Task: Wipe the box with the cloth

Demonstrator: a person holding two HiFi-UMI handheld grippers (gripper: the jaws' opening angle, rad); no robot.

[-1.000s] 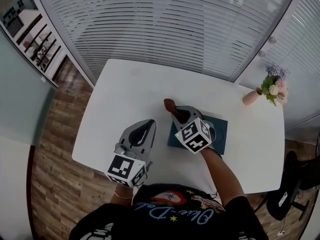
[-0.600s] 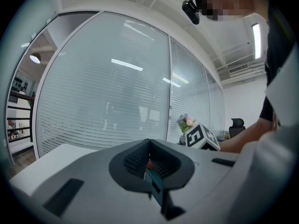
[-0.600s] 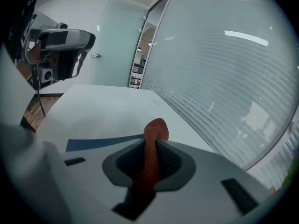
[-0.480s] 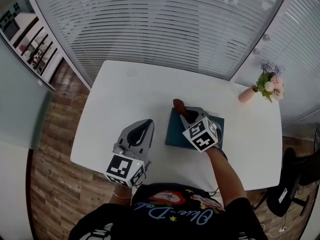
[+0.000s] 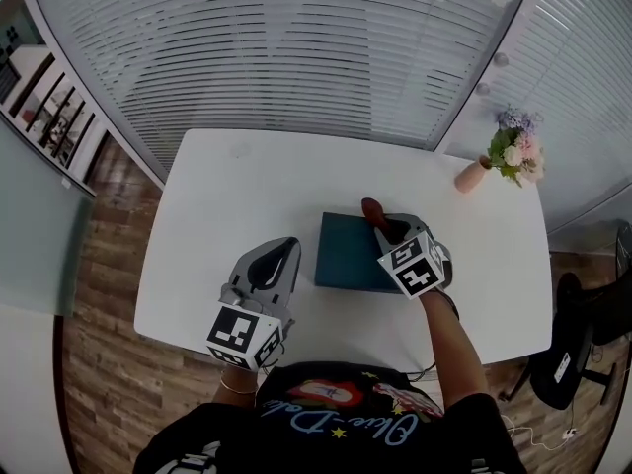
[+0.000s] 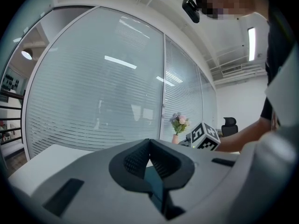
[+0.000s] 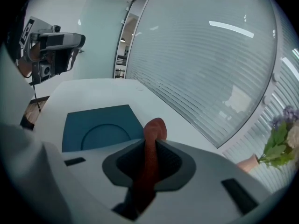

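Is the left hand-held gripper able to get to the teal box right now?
Probably yes: the left hand-held gripper sits beside the box, only bare table between them; the right hand-held gripper, shut on the cloth, is over the box's right end.

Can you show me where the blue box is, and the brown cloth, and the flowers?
box (image 5: 346, 252), head view, on its bare top face.
cloth (image 7: 155, 128), right gripper view, on its rounded tip.
flowers (image 5: 513, 153), head view, on the blooms.
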